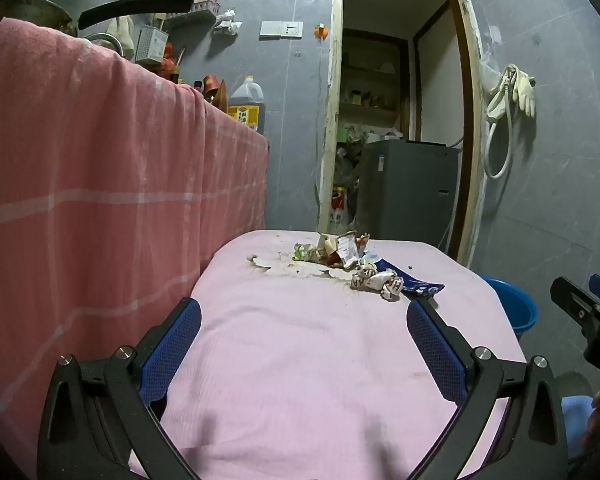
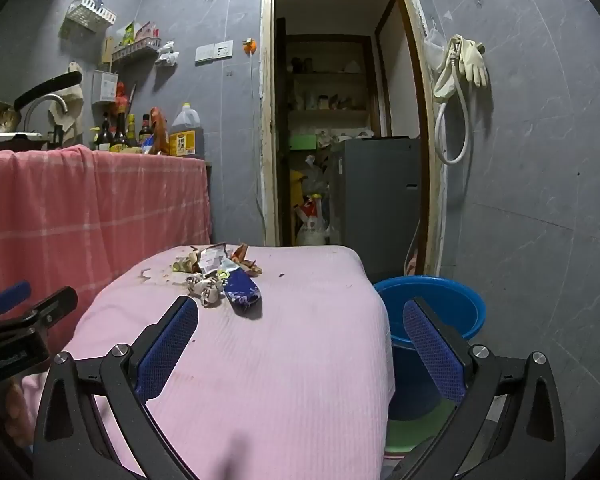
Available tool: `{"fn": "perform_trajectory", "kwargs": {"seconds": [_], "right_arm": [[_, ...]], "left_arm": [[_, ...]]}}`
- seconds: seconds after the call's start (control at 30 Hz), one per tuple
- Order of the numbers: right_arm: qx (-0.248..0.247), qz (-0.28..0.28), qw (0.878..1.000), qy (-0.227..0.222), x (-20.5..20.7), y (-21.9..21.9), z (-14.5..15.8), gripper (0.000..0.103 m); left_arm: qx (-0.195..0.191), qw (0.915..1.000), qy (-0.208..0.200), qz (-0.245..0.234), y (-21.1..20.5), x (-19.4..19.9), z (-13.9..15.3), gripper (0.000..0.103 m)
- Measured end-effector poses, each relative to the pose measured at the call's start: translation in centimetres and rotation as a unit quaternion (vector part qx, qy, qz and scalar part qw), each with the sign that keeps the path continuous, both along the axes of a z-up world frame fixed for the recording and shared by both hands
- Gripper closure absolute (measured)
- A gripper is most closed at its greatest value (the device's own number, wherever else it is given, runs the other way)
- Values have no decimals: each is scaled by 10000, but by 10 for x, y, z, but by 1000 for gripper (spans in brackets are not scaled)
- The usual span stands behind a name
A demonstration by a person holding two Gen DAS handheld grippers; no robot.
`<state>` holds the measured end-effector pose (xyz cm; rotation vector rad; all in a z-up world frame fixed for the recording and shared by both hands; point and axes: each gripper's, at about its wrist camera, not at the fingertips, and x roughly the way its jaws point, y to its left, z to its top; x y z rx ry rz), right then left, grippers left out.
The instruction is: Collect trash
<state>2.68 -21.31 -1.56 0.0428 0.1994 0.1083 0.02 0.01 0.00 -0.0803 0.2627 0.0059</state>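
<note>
A heap of trash lies at the far end of the pink-covered table (image 1: 300, 360) (image 2: 280, 340): a blue snack wrapper (image 1: 418, 283) (image 2: 241, 291), a crumpled white printed wrapper (image 1: 376, 282) (image 2: 206, 288), torn packets (image 1: 346, 250) (image 2: 210, 260) and peels (image 1: 306, 252). My left gripper (image 1: 304, 312) hangs open over the near part of the table, well short of the heap, nothing between its blue pads. My right gripper (image 2: 300, 312) is open too, at the table's right edge, empty. Each gripper shows at the edge of the other's view (image 1: 588, 312) (image 2: 24, 304).
A blue bucket (image 1: 514, 306) (image 2: 432, 308) stands on the floor right of the table. A counter draped in pink-red cloth (image 1: 100, 200) (image 2: 92, 200) rises on the left, with bottles and a pan on top. Behind is a doorway with a grey appliance (image 1: 408, 188) (image 2: 376, 200).
</note>
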Motion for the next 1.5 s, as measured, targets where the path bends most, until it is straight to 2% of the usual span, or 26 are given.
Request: {"fn": "perform_trajectory", "kwargs": {"seconds": [1.5], "right_arm": [[19,12,10000,73,1,1,-2,0]], "left_arm": [[-2,10000,37,16,2,7,-6,2]]}}
